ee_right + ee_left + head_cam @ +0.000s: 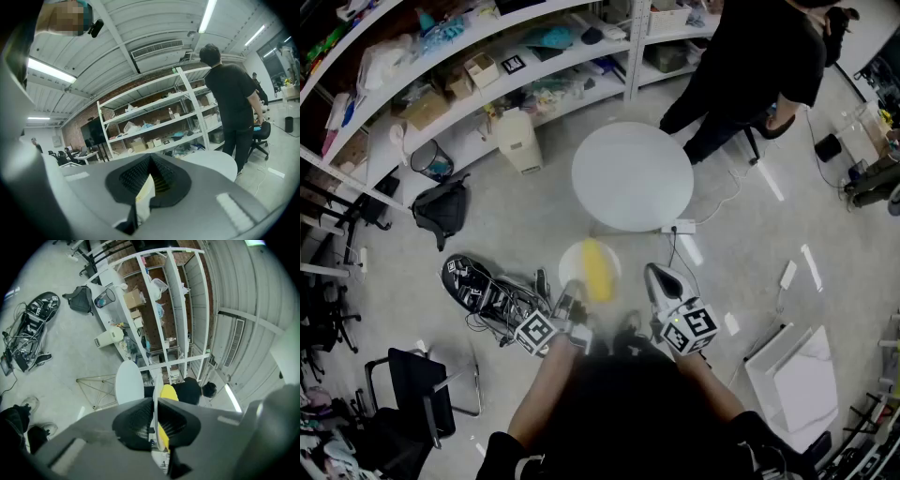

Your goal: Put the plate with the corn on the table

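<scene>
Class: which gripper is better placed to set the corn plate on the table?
Left. The left gripper clamps the plate rim in its jaws, corn aboard, table straight ahead. The right gripper pinches only a pale strip.

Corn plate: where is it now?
Head view, centre: the plate is gripped at its rim by the left hand-held gripper, above the floor, just short of the round table.

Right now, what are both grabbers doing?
Left gripper: closed on the plate carrying the corn.
Right gripper: closed on a pale scrap, unclear what.

Grey floor (534,202), white shelving (159,106) against brick wall (74,123) — strip lights (47,66) overhead
</scene>
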The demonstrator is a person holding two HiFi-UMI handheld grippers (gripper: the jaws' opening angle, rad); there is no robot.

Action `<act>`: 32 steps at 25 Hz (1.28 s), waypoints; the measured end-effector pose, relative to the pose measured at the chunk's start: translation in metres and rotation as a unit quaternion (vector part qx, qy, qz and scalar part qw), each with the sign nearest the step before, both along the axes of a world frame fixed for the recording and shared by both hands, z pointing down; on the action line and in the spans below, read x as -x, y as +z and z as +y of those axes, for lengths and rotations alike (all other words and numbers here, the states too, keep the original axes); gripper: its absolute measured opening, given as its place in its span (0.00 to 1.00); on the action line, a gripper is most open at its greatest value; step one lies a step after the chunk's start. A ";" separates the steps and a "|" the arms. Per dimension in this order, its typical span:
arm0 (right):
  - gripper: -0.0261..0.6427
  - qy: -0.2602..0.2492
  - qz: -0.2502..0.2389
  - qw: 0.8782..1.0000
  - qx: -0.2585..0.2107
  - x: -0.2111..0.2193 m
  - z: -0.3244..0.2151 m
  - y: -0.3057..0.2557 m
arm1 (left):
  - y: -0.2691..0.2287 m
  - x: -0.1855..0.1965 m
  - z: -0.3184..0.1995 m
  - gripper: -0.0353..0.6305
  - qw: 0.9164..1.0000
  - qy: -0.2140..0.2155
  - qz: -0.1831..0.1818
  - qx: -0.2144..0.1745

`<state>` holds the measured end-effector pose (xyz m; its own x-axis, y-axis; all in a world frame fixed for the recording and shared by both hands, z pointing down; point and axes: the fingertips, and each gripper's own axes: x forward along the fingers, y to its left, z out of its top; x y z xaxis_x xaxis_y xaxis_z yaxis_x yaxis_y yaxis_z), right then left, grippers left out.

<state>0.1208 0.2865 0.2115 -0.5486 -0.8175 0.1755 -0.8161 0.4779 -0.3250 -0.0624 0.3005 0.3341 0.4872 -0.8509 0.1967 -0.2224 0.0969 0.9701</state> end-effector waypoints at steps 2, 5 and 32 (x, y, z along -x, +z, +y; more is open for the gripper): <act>0.05 -0.001 0.000 1.000 -0.001 0.000 -0.001 0.000 | 0.000 0.000 0.000 0.09 1.000 0.000 0.001 0.000; 0.05 -0.002 0.000 1.000 -0.002 0.000 -0.002 -0.001 | 0.001 0.000 0.000 0.09 1.000 -0.001 0.000 0.004; 0.05 -0.027 0.000 1.000 -0.016 -0.032 -0.045 -0.005 | 0.003 -0.038 -0.029 0.09 0.999 -0.035 0.004 0.005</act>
<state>0.1530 0.2418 0.2063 -0.5916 -0.7922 0.1498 -0.7890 0.5306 -0.3096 -0.0241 0.2717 0.3369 0.4275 -0.8811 0.2023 -0.2072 0.1223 0.9706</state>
